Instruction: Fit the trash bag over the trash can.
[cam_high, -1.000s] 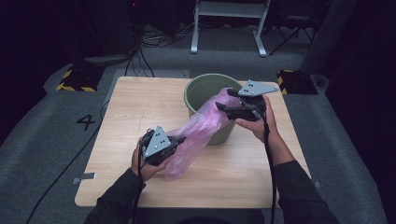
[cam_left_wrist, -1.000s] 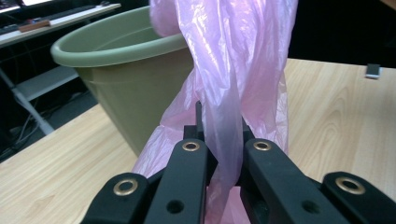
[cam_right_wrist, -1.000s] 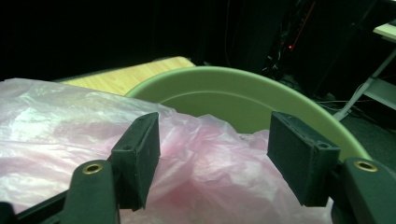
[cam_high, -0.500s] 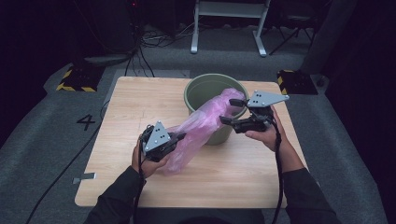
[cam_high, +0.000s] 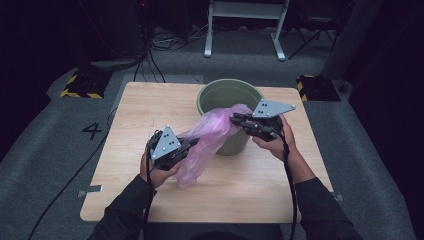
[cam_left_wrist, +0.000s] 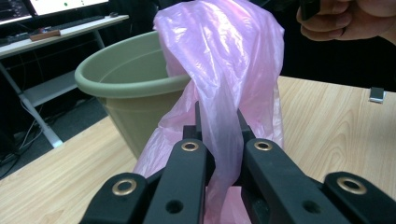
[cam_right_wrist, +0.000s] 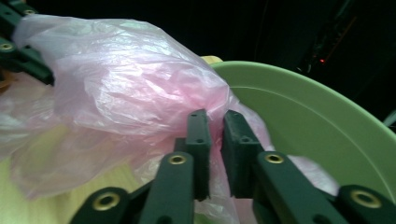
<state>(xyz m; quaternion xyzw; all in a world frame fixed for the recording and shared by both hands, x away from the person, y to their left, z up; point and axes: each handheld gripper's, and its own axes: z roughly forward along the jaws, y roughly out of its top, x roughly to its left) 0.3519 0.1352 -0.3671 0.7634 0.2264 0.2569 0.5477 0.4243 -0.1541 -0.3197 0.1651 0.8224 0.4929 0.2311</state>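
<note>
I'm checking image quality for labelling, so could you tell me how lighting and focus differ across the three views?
High view: the wooden table is evenly lit and the room behind is near black. Left gripper view: the pink plastic bag is sharp, with soft glare on its folds; the black jaws at the bottom edge are softer. Right gripper view: the bag and the green bucket look slightly soft, against a dark background.

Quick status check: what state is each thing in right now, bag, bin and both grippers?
Bag: crumpled, stretched between both grippers, top end draped over the bin rim.
Bin: upright on the table, unlined.
Left gripper: shut on the bag.
Right gripper: jaws just closed, shut on the bag at the rim.
</note>
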